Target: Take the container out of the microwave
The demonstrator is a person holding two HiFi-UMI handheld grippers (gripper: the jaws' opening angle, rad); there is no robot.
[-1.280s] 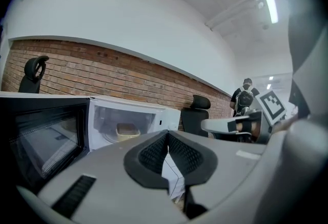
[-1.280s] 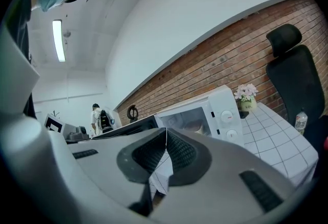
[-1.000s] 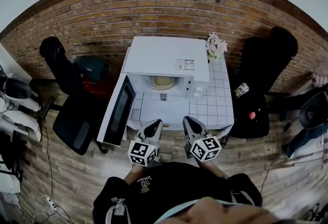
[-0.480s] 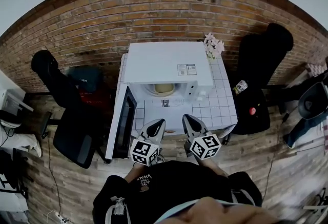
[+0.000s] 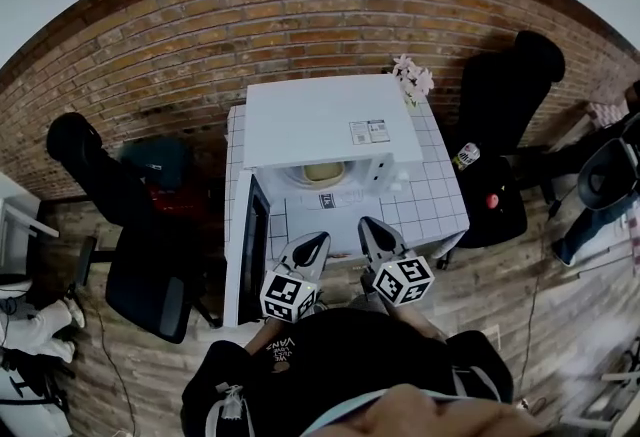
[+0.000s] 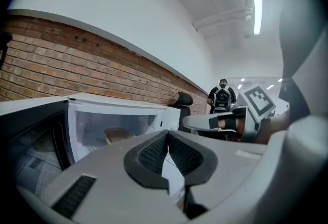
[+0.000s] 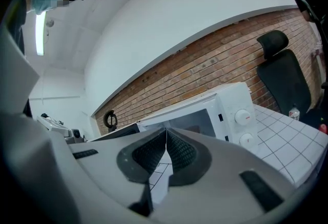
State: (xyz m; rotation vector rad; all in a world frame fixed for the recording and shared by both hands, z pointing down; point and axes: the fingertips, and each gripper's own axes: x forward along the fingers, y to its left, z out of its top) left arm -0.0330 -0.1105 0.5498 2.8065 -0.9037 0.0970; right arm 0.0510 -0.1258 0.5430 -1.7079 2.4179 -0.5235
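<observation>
A white microwave (image 5: 330, 125) stands on a tiled table (image 5: 440, 210) with its door (image 5: 250, 247) swung open to the left. Inside the cavity sits a tan container (image 5: 322, 172), which the left gripper view also shows as the container (image 6: 118, 134) at the back of the cavity. My left gripper (image 5: 316, 241) and right gripper (image 5: 367, 225) hover side by side at the table's front edge, short of the opening. Both are shut with nothing between the jaws, as seen on the left gripper (image 6: 166, 133) and the right gripper (image 7: 166, 130). The right gripper view shows the microwave (image 7: 225, 110) and its two knobs (image 7: 246, 125).
Black office chairs stand left (image 5: 150, 265) and right (image 5: 505, 105) of the table. Pink flowers (image 5: 412, 77) sit at the table's back right corner. A bottle (image 5: 466, 156) and a red object (image 5: 491, 200) rest on the right seat. A brick wall (image 5: 300, 25) runs behind.
The scene has swung in the head view: the microwave and table now sit more squarely ahead of both grippers and slightly nearer. Both grippers stayed shut and empty.
</observation>
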